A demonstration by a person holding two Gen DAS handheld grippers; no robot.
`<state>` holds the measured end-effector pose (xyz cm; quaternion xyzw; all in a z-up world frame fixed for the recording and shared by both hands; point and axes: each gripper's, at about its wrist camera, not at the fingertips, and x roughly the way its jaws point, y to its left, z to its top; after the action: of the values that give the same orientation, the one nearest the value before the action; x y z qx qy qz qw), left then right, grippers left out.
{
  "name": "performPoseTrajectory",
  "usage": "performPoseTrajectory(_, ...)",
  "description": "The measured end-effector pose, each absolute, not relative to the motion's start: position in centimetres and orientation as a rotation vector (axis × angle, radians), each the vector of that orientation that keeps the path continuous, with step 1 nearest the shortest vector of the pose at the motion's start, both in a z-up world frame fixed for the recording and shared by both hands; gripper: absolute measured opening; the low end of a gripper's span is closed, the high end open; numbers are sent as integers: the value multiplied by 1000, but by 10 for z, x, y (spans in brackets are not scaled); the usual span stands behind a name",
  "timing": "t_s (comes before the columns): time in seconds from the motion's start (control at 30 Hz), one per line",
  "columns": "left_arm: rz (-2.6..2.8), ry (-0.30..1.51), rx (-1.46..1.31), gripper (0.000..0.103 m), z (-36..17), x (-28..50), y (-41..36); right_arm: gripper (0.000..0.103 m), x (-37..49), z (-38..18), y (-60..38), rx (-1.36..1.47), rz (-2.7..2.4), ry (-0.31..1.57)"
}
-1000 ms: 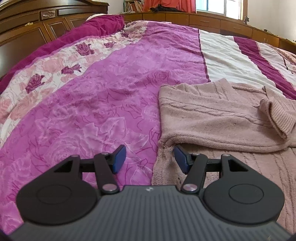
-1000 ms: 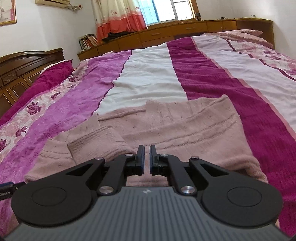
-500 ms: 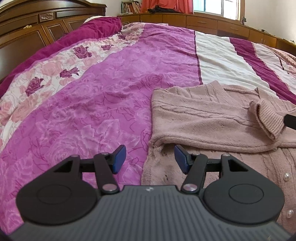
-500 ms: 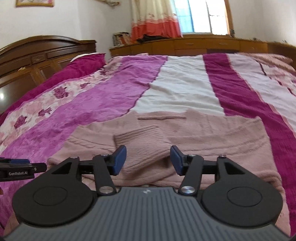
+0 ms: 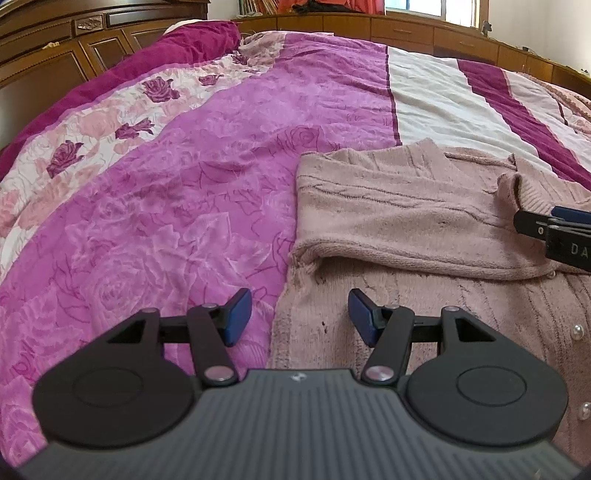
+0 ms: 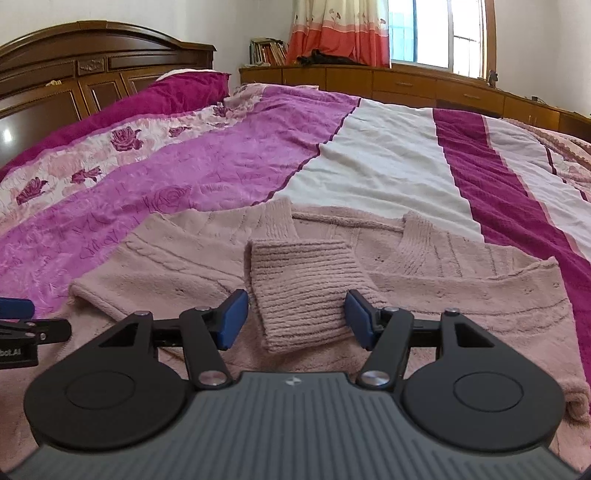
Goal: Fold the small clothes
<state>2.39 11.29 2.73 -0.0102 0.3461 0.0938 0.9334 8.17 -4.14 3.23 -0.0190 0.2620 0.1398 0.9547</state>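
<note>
The right gripper [image 6: 293,319], jaws just spread, straddles the ribbed cuff [image 6: 303,291] without pinching it. At nine o'clock the left gripper [image 5: 299,315] hangs open over the pink cardigan's [image 5: 406,206] edge (sleeve folded across), on the striped bedspread [image 6: 388,155].

Fuzzy pink knit cardigan [image 6: 424,280]; slightly sheeny, perhaps satin quilted bedspread [image 5: 207,192]; glossy dark wooden headboard [image 6: 74,70]

Floral magenta bedspread [image 6: 229,166], dark wooden headboard [image 6: 92,59], perhaps books [image 6: 267,51] by curtain [image 6: 332,29]
</note>
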Motion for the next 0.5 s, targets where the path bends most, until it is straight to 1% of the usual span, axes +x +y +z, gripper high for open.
performPoseTrajectory(0.03,192,709,-22,60,27,24,113,63,83,31,-41,-38,284,533)
performPoseTrajectory(0.1,192,712,-21,60,25,24,113,42,88,29,-42,-28,276,544)
performPoseTrajectory(0.13,192,712,-21,60,25,24,113,38,91,27,-44,-9,271,552)
performPoseTrajectory(0.17,192,712,-20,60,25,24,113,27,93,27,-47,15,270,555)
performPoseTrajectory(0.2,192,713,-20,60,25,24,113,23,94,27,-51,40,265,556)
performPoseTrajectory(0.37,197,715,-25,60,24,24,114,19,91,37,-69,111,257,527)
performPoseTrajectory(0.5,200,712,-26,60,26,24,114,18,81,53,-88,164,244,478)
